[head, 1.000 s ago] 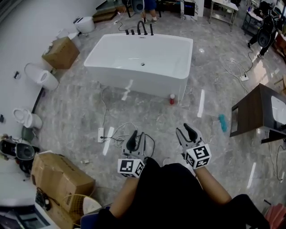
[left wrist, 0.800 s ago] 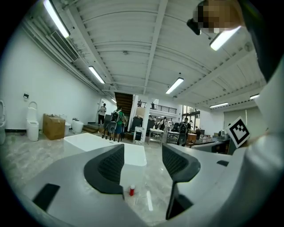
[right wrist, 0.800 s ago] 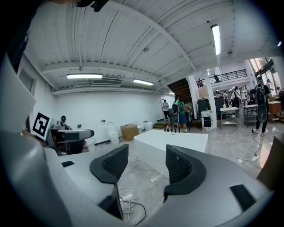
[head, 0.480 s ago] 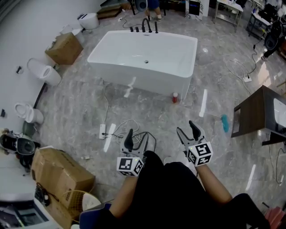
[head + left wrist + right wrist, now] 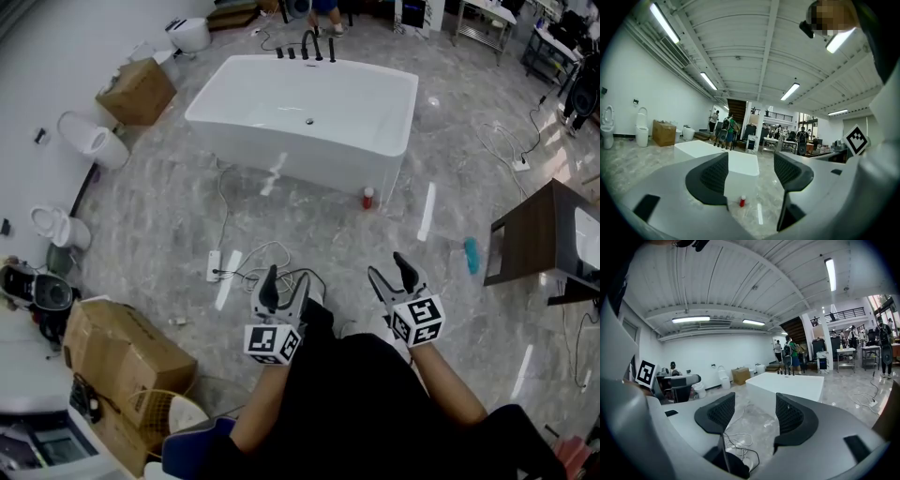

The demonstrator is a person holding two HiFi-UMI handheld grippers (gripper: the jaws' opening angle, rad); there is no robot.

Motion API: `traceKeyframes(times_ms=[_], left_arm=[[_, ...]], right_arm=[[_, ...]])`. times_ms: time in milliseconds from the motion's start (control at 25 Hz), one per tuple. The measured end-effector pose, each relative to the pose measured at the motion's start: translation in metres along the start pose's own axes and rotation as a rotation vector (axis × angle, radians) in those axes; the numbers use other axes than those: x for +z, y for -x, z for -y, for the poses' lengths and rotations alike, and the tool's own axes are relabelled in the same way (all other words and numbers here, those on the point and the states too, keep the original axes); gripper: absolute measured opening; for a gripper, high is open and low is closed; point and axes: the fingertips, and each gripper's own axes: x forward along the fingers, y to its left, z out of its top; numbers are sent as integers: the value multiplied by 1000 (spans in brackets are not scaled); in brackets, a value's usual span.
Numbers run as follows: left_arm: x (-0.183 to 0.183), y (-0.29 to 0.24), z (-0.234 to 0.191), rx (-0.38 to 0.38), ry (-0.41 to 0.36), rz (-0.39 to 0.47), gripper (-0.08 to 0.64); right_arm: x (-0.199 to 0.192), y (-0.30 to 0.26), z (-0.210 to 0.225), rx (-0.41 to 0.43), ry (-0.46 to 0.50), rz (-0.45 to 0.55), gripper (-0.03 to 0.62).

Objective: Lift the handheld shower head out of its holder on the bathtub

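Observation:
The white bathtub [image 5: 281, 159] stands some way ahead on the marble floor. Its black faucet set with the handheld shower head [image 5: 309, 45] sits on the far rim, too small to tell apart. Both grippers hover low in front of the person, far from the tub. My left gripper [image 5: 284, 284] is open with nothing between its pads. My right gripper [image 5: 389, 270] is open and empty too. Between the left gripper's [image 5: 750, 171] jaws I see the bathtub [image 5: 740, 164]. The right gripper [image 5: 754, 411] frames the bathtub [image 5: 787, 385] and the black fittings [image 5: 785, 372].
A red bottle [image 5: 367, 197] stands by the tub's near corner. A power strip with loose cables [image 5: 214, 265] lies on the floor ahead of the left gripper. Cardboard boxes [image 5: 138, 91] and toilets [image 5: 89, 145] line the left wall. A dark table [image 5: 548, 239] is at the right.
Both grippers' jaws have spread wider than a second ago. The hands have stayed in place, and the head view has shifted slightly, so the tub sits a little higher and to the right.

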Motion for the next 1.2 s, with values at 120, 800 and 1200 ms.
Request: traceKeyframes(times_ms=[120,800,1200], left_arm=[[-1,-2,-3,7,-5,-5,284],[22,-95,-62,-31,-1,5,287],[45,-226,-146,-67,20,-8,287]], right_arm=[[1,-3,0,7,-5,5,239],[28,-96,25,4,-28,20,239],[83,-237,72,-30,3,3,239]])
